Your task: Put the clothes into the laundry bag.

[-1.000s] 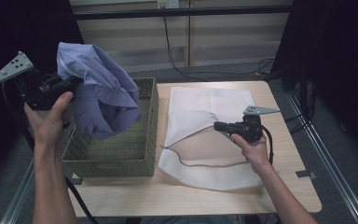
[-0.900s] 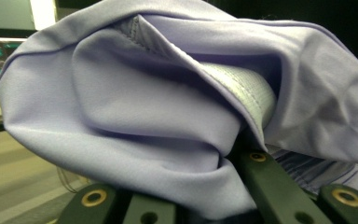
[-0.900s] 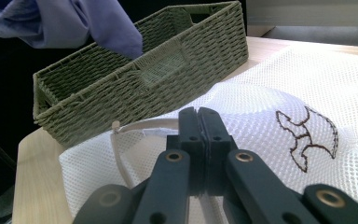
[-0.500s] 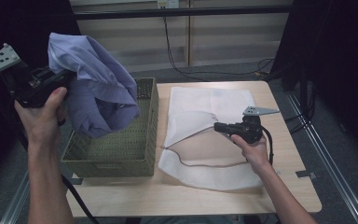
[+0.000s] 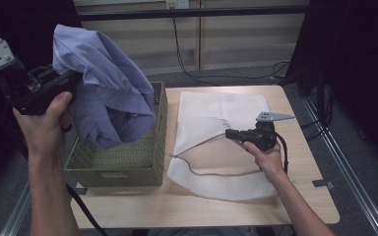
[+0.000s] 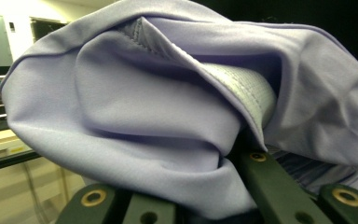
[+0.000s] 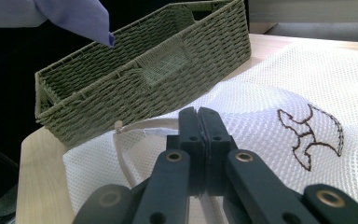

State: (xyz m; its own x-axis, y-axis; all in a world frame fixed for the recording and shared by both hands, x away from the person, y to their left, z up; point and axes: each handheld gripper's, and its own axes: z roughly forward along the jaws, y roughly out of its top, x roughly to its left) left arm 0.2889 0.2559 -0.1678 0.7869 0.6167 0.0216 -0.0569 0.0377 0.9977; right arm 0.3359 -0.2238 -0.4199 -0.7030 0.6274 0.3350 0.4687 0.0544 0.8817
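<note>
clearly the work is at the carry step. the left hand-held gripper (image 5: 54, 86) is clamped on a lavender garment (image 5: 103, 93), which hangs bunched from its jaws above the green woven basket (image 5: 128, 162) at the left of the counter (image 5: 305, 196); in the left gripper view the cloth (image 6: 168, 107) drapes over the jaws, with a ribbed hem folded at the top. the lowest fold of the garment hangs at about the level of the basket's rim, so it looks almost lifted out.

the right hand-held gripper (image 5: 229, 133) lies low over the counter with its jaws pressed together on the upper edge of a white mesh laundry bag (image 5: 216, 108); the right gripper view shows the pads closed on the mesh (image 7: 270, 107) just beside the bag's corded rim, holding the mouth lifted toward the basket.

judging from this, the next move calls for swinging the garment across the basket's right wall and feeding it into the bag's opening. the mouth looks narrow, so the right hand-held gripper likely needs to raise the edge higher, and the loose cloth could catch on the basket's rim or slump beside the bag rather than inside.
</note>
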